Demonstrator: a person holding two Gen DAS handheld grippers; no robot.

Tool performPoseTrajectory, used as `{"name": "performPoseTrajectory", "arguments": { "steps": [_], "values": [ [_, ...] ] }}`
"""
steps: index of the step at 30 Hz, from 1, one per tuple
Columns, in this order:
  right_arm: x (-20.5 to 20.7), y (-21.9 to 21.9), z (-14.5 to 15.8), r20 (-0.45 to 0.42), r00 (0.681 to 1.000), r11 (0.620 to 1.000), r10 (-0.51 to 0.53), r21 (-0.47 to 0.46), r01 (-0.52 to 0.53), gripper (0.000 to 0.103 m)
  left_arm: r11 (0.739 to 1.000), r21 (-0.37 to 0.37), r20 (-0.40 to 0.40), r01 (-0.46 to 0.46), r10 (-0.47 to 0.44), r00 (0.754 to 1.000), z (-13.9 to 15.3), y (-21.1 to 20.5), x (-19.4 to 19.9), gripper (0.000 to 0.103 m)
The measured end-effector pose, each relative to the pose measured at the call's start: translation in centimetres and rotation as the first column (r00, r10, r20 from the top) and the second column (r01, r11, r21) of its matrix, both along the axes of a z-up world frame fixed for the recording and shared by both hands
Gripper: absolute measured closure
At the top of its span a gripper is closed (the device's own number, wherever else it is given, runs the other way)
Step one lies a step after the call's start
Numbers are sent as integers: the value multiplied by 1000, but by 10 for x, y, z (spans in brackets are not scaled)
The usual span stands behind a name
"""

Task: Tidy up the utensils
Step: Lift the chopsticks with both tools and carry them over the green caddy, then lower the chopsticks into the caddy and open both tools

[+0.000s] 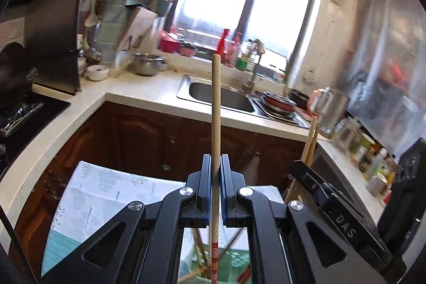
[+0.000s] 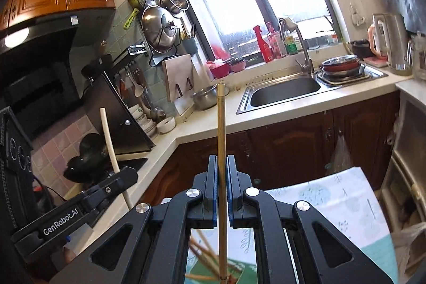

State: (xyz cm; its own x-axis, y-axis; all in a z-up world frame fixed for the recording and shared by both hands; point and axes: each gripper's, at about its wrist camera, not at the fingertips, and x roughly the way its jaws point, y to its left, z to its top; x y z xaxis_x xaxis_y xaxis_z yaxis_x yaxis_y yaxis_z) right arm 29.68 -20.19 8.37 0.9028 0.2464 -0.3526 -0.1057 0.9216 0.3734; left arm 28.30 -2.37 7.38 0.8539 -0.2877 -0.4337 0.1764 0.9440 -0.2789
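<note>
In the left wrist view my left gripper (image 1: 216, 164) is shut on a wooden chopstick (image 1: 216, 103) with a red-striped lower end; the stick points up and forward. In the right wrist view my right gripper (image 2: 221, 164) is shut on a pale bamboo chopstick (image 2: 221, 129), also standing upright. Each gripper shows in the other's view: the right gripper (image 1: 306, 169) with its chopstick (image 1: 312, 137) at the right, the left gripper (image 2: 119, 178) with its chopstick (image 2: 107, 135) at the left. Below both, several more chopsticks (image 2: 205, 254) lie on something green (image 1: 237, 261).
A table with a leaf-patterned cloth (image 1: 106, 190) lies under the grippers. Beyond it are dark wooden cabinets (image 1: 149, 135), a white counter, a steel sink (image 2: 285, 91) with stacked pans beside it, a kettle (image 2: 394, 44), jars (image 1: 367, 151) and a stove with a hood (image 2: 40, 49).
</note>
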Motion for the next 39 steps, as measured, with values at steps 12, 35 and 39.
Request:
{"name": "performPoseTrajectory", "arguments": {
  "steps": [12, 35, 39],
  "values": [
    [65, 36, -16, 58, 998, 1000, 19, -11, -18, 98, 999, 10, -21, -35, 35, 999, -31, -4, 19, 100],
    [25, 83, -109, 70, 961, 952, 268, -172, -253, 97, 998, 61, -13, -6, 7, 1000, -49, -7, -9, 96],
    [11, 100, -125, -9, 938, 920, 348, -192, -343, 94, 997, 73, -52, 7, -3, 999, -48, -4, -20, 82]
  ]
}}
